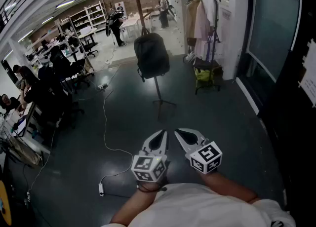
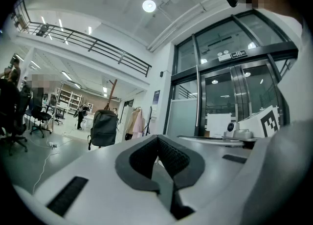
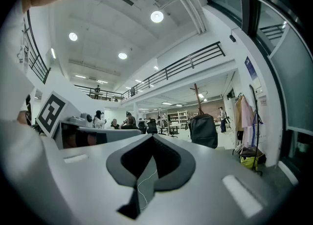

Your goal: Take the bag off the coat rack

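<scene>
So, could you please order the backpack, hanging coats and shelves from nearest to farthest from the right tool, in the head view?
1. Backpack, straight ahead on the coat rack.
2. Hanging coats, farther back on the right.
3. Shelves, far back left.

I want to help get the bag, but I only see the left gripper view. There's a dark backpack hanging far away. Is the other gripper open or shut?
Observer: The right gripper is shut, with nothing between its jaws.
Operator: What holds the backpack up? My gripper hides the bottom.
Observer: In the head view, the coat rack has one thin pole that ends in spread feet on the dark floor.
Operator: Are my two grippers close together?
Observer: Yes. The head view shows the left gripper and the right gripper side by side. Both point toward the backpack and are well short of it.
</scene>
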A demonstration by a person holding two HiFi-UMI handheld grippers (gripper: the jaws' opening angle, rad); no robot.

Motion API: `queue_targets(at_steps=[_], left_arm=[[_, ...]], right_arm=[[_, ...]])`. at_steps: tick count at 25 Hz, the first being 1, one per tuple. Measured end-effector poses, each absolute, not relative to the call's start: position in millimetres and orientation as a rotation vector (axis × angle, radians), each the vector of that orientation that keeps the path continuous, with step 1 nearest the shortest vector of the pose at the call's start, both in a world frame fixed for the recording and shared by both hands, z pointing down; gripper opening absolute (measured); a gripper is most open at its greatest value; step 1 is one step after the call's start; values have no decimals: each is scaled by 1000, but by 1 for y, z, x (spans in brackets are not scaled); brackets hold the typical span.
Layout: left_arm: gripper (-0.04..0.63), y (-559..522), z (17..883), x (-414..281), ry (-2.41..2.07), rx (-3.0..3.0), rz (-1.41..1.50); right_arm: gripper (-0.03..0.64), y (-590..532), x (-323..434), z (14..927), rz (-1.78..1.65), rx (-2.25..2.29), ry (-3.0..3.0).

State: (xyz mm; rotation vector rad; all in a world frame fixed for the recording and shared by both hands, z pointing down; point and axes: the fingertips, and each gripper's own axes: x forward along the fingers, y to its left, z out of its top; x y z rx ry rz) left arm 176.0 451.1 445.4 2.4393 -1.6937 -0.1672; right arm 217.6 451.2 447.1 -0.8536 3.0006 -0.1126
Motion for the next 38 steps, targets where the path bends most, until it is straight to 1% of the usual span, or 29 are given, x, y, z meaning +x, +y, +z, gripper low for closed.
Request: queue_targets(at_steps=[12,22,31,38], left_arm=[[6,442,444,162,-1713,2425,-159],[6,408,452,139,-1703,2410,-151],[6,354,460,80,-1700,2398,-160],[6,291,446,11,-1681,2422,-135]], right_arm=[[2,443,209,444,-133,-844,2984],[3,406,187,454,-163,-848,2993],[2,352,130,464,-187,-857,3001],[3,290,64,448,-198,-887,2976]])
